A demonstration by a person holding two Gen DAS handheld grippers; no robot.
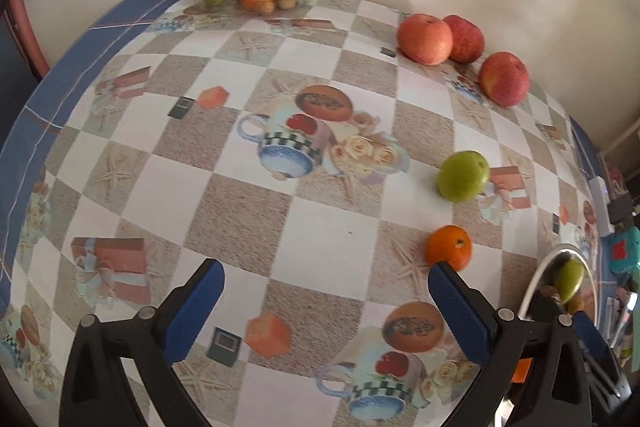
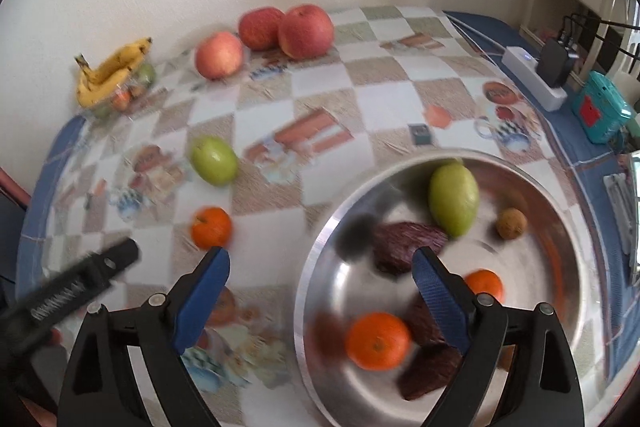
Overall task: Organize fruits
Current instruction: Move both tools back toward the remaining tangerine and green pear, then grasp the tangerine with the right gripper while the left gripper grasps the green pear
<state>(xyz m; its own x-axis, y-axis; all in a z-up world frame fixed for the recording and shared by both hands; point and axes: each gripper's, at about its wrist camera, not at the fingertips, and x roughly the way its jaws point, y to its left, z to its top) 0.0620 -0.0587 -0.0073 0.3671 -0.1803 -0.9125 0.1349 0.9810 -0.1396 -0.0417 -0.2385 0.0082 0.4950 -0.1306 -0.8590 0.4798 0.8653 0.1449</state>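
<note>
Fruit partly sorted: steel bowl [image 2: 320, 259] near right holding several. Left out on bench [image 1: 320, 251]: mandarin [image 1: 448, 247], green fruit [image 1: 463, 176], three apples [image 1: 425, 39] far. Both fingers spread wide, empty.

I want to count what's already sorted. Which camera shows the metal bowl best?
The right wrist view: the metal bowl fills the lower right, its contents visible though blurred. The left wrist view catches only a sliver of its rim at the right edge, with one green fruit showing.
</note>
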